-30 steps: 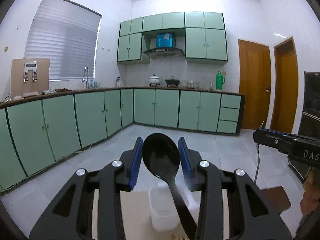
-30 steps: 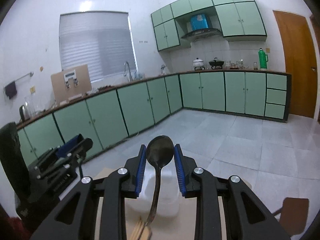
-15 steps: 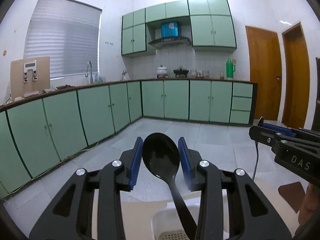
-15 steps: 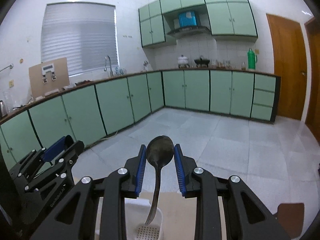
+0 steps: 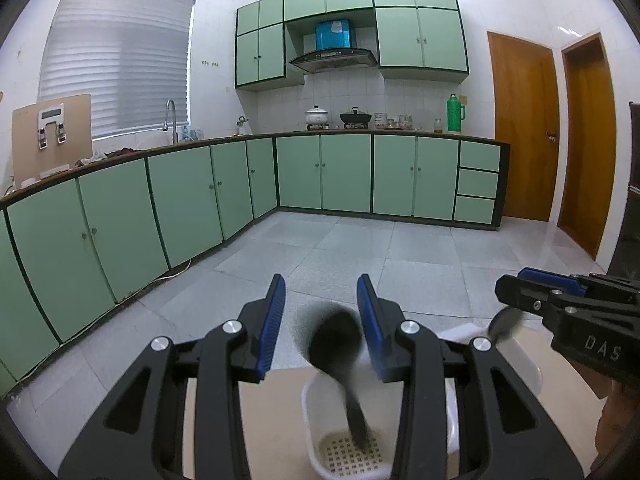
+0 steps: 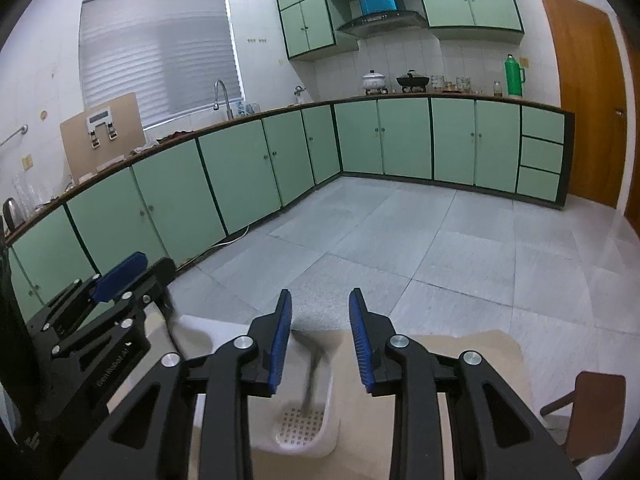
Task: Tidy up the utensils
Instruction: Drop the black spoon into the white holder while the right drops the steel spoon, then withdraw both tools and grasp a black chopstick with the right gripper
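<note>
My left gripper (image 5: 321,326) is open above a white perforated utensil holder (image 5: 348,450). A black spoon (image 5: 336,350), blurred, drops handle-first into the holder, free of the blue pads. My right gripper (image 6: 319,334) is open above its white holder compartment (image 6: 300,432). A metal spoon (image 6: 312,376), blurred, falls into it, handle down. The right gripper shows at the right of the left wrist view (image 5: 568,312), with the metal spoon's bowl (image 5: 504,322) under it. The left gripper shows at the left of the right wrist view (image 6: 104,312).
The holder stands on a beige table (image 6: 480,352). A brown wooden chair (image 6: 592,404) is at the right. Green kitchen cabinets (image 5: 180,200) run along the far walls across a tiled floor (image 5: 360,248).
Both grippers have opened and let go of their spoons, which now drop into the white holder. Both grippers moved closer over the holder.
</note>
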`<state>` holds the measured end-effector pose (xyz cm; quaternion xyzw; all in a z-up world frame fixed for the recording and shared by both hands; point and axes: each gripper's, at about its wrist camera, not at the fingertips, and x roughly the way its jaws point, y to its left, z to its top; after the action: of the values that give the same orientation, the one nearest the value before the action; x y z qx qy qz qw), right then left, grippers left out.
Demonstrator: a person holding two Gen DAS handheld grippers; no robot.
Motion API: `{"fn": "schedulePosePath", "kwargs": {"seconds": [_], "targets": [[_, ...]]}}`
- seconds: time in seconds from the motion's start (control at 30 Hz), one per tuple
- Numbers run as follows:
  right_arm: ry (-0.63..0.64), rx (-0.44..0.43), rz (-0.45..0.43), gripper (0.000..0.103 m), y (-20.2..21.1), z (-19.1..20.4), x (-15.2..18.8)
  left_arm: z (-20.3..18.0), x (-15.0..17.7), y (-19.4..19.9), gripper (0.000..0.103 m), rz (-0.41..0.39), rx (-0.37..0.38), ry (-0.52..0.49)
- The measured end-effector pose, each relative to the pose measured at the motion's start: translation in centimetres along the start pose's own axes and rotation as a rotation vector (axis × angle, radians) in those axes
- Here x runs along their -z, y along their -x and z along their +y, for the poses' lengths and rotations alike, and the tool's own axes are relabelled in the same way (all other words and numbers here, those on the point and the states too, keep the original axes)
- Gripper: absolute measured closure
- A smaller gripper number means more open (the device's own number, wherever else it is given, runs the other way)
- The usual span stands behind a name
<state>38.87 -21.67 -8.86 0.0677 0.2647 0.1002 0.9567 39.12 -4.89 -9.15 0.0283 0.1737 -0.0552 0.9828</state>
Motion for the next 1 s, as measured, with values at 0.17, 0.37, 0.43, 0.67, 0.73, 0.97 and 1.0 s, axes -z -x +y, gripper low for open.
{"fn": "schedulePosePath", "kwargs": {"seconds": [0.17,0.37,0.43,0.67,0.73,0.97,1.0], "targets": [[-0.024,0.005,0.000,0.060,2.1,-0.5,0.4,0.8,-0.2,2.6,0.058,-0.006,0.008,0.019],[-0.042,0.010,0.015,0.033,7.1,-0.5,3.8,1.6,1.6,8.2,0.042,0.030,0.016,0.048],[-0.037,0.022,0.039,0.027,8.8,-0.2,5.8,1.8,3.4,10.2,0.036,0.073,0.022,0.056],[-0.051,0.019,0.188,0.019,13.7,1.5,14.6,2.3,11.6,15.3,0.030,0.310,0.049,0.084],[-0.036,0.028,0.223,0.019,14.8,1.9,16.6,2.6,13.9,16.6,0.030,0.370,0.036,0.073],[-0.013,0.037,0.303,0.019,17.8,3.6,22.0,3.5,18.0,19.9,0.030,0.471,0.019,0.061],[-0.011,0.039,0.308,0.021,18.0,3.6,22.5,3.4,18.6,20.3,0.030,0.483,0.015,0.059]]}}
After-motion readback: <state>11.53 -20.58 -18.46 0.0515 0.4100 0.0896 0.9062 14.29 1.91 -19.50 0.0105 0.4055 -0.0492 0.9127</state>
